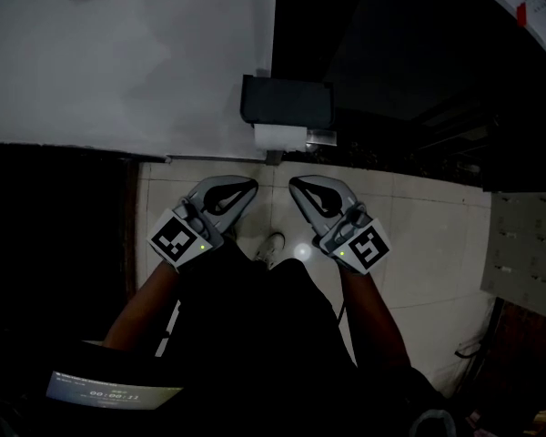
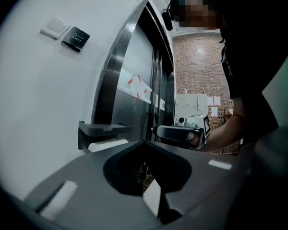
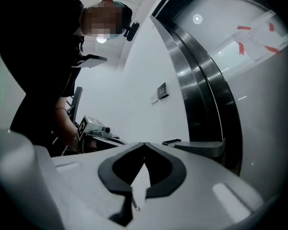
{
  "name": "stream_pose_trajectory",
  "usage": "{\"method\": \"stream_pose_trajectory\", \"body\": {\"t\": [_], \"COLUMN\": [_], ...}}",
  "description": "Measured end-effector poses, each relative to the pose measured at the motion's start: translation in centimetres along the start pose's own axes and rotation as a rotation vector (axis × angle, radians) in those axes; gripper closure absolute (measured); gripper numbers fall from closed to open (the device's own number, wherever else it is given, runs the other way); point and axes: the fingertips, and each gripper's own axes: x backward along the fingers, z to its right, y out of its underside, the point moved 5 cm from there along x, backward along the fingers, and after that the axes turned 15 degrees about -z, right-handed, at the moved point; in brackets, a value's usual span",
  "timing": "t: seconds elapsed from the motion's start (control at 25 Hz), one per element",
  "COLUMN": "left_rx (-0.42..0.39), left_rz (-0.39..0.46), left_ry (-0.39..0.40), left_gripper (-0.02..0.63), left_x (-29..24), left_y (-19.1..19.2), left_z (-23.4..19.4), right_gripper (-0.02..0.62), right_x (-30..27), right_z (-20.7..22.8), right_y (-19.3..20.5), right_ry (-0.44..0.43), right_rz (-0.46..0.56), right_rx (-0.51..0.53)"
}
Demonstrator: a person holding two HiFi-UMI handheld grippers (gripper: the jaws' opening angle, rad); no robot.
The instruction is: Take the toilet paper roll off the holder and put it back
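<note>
Left gripper (image 1: 247, 189): jaws closed tip to tip, nothing between them. Right gripper (image 1: 297, 189): the same, tips met and empty. I hold the 2 side by side, tips aimed at the wall (image 1: 118, 53), apart from the holder (image 1: 287, 101).

Hidden: the holder's dark cover hides the top of the toilet paper roll (image 1: 280, 136), so I get only a pale strip under it. My right gripper view shows just the holder's edge (image 3: 201, 146) and no roll. The mount behind the roll is too dark to read.

Around: a steel door frame (image 2: 125, 56) just beside the holder, 2 small plates (image 2: 77, 38) higher on the wall, tiled floor (image 1: 419, 217), and a shoe (image 1: 271, 247) below the tips. Between tips and holder I see only floor tile.

The roll sits on the holder, long axis level, running along the wall.
</note>
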Motion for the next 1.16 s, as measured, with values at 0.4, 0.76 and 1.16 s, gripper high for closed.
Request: {"method": "stream_pose_trajectory", "body": {"t": [0.4, 0.76, 1.16], "left_rx": [-0.014, -0.015, 0.0], "left_rz": [0.01, 0.006, 0.001], "left_ry": [0.024, 0.035, 0.053], "left_gripper": [0.601, 0.601, 0.601], "left_x": [-0.2, -0.2, 0.0], "left_y": [-0.1, -0.1, -0.1], "left_z": [0.6, 0.7, 0.5], "right_gripper": [0.595, 0.595, 0.595], "right_x": [-0.4, -0.5, -1.3], "right_z": [-1.1, -0.9, -1.4], "right_y": [0.4, 0.3, 0.2], "right_ry": [-0.033, -0.026, -0.029], "right_rz": [-0.023, -0.013, -0.033], "right_rx": [0.013, -0.003, 0.005]}}
